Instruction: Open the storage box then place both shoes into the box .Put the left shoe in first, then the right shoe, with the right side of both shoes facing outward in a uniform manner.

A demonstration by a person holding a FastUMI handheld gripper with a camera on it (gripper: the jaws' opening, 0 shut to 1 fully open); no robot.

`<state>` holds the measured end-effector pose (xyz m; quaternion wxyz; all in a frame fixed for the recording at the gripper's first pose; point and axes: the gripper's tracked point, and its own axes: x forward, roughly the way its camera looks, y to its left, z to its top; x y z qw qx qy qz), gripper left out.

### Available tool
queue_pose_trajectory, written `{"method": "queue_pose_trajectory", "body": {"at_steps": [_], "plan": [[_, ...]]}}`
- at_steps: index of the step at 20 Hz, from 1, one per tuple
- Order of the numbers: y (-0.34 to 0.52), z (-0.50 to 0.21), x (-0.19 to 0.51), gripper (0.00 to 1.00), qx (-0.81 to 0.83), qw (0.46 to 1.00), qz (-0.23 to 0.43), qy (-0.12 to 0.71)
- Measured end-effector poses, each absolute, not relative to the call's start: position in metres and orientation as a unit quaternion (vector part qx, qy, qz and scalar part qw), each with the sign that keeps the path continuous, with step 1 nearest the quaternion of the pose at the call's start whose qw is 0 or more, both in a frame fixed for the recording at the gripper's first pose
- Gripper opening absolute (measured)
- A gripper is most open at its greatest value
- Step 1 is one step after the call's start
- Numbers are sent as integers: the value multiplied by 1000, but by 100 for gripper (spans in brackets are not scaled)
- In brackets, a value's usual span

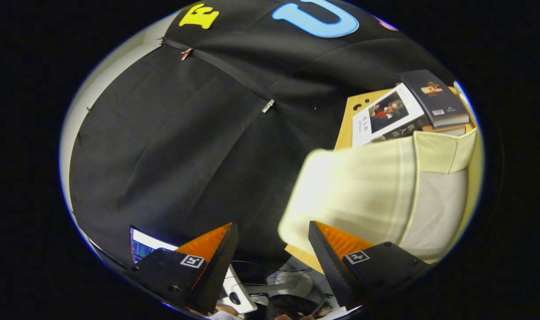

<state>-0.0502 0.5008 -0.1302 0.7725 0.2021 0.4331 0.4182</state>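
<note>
A cream fabric storage box [363,186] stands close on the right, just ahead of my right finger, and looks tilted in the slanted view. Its near face is blurred. A paler flap [443,151] folds over its far top edge, and a greyish side panel [438,213] lies below that. I cannot tell whether the box is open. My gripper [272,224] is open with nothing between its fingers. The right fingertip [316,231] overlaps the box's lower corner; whether it touches is unclear.
The box rests on a wooden table [354,111]. Beyond it lie a white book with a portrait cover [387,115] and a dark book [434,98] on a stack. The black cloth wall spreads to the left. A lit screen [141,244] and cables [292,280] lie below the fingers.
</note>
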Motion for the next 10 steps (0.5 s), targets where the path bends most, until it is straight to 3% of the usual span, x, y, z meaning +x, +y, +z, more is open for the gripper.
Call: {"method": "queue_pose_trajectory", "body": {"at_steps": [5, 10], "plan": [[430, -90, -33, 98, 132, 832, 413, 345], [313, -84, 6, 98, 75, 885, 329, 321]]}}
